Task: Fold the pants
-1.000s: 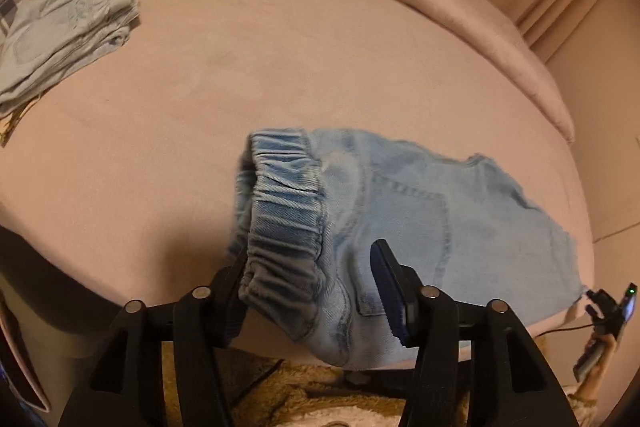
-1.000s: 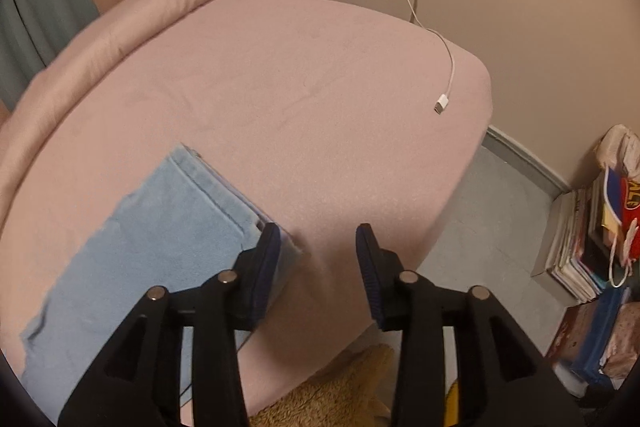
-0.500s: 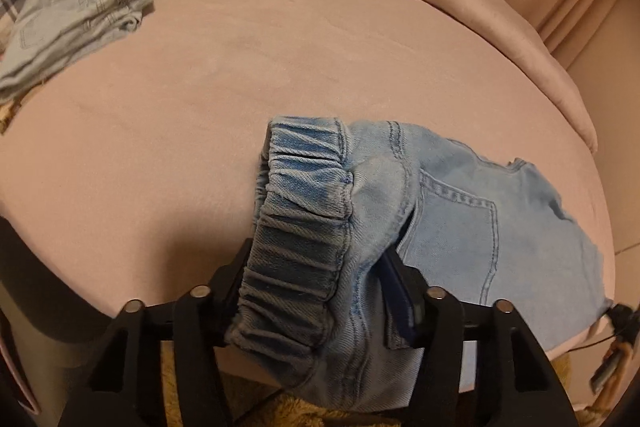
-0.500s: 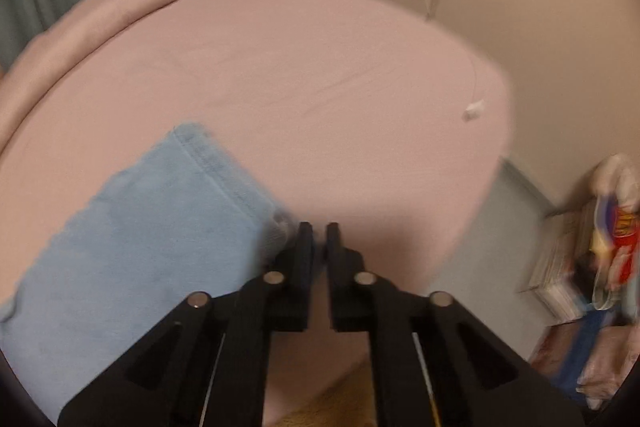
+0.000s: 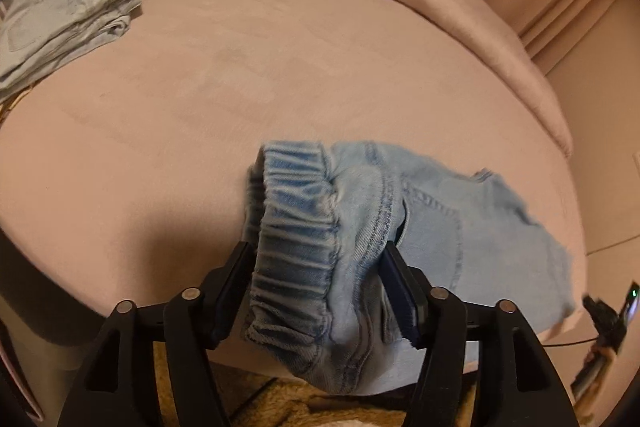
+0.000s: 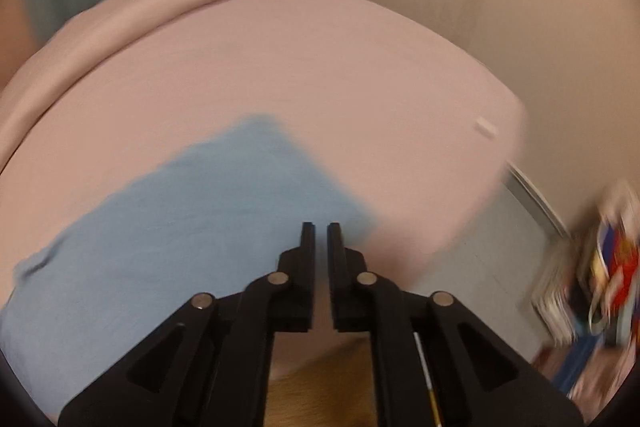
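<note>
- The pants [image 5: 400, 227], light blue denim, lie at the near right edge of the pink bed [image 5: 280, 67], with the waistband [image 5: 296, 239] bunched and hanging over the near edge toward me.
- My left gripper [image 5: 316, 291] now has that waistband between its fingers. A second ago the band lay further off, between wider-looking jaws; it has since come deeper in. The jaws are opening right now, and I cannot tell whether the pads press on the cloth.
- My right gripper [image 6: 321, 227] was spread beside the leg hem a second ago, snapped together, and is parting again, with only a narrow gap. Nothing shows between its fingers; the leg end [image 6: 200, 227] lies under and to the left of the tips. That view is blurred.
- To my mind the right side missed or let go of the hem, so the fold cannot start until it is regrasped.
- Other folded clothes [image 5: 68, 15] sit at the far left, well apart.
</note>
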The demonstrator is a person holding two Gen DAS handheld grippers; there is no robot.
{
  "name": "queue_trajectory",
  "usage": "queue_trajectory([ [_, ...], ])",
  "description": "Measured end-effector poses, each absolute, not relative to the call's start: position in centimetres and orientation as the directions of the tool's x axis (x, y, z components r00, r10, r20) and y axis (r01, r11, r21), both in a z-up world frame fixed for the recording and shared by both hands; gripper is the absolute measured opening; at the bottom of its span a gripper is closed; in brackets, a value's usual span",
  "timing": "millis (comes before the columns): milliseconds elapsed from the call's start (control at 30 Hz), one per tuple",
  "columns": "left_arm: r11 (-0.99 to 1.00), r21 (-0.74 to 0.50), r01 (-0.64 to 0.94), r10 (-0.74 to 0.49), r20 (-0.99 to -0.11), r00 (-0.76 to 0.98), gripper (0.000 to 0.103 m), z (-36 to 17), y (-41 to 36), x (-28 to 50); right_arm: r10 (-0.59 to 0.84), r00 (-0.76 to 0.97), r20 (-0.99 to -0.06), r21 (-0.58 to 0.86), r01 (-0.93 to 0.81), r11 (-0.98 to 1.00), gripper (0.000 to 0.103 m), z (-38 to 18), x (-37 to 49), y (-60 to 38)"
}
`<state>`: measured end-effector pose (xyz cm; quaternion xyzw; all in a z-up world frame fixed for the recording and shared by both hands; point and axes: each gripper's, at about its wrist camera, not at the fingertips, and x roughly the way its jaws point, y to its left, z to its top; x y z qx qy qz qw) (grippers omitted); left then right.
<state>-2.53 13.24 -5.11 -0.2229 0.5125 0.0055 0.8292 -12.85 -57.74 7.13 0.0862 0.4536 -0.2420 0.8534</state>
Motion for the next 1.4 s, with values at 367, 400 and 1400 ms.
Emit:
queue_trajectory([
  [367,0.904,-0.363,-0.225,-0.193,-0.816,0.545,0.074,-4.7,15.5,0.4,0.239,0.414,-0.878,0.157,-0.222,0.962,0.060,5.4,0.4,-31.3],
  [400,0.907,-0.365,-0.208,-0.202,-0.813,0.547,0.074,-4.9,15.4,0.6,0.240,0.395,-0.887,0.146,-0.253,0.956,0.061,4.7,1.3,-29.4],
  [1400,0.947,-0.263,-0.185,-0.115,-0.814,0.570,0.042,-4.4,16.9,1.2,0.292,0.406,-0.866,0.190,-0.272,0.943,0.009,2.9,2.2,-23.3],
])
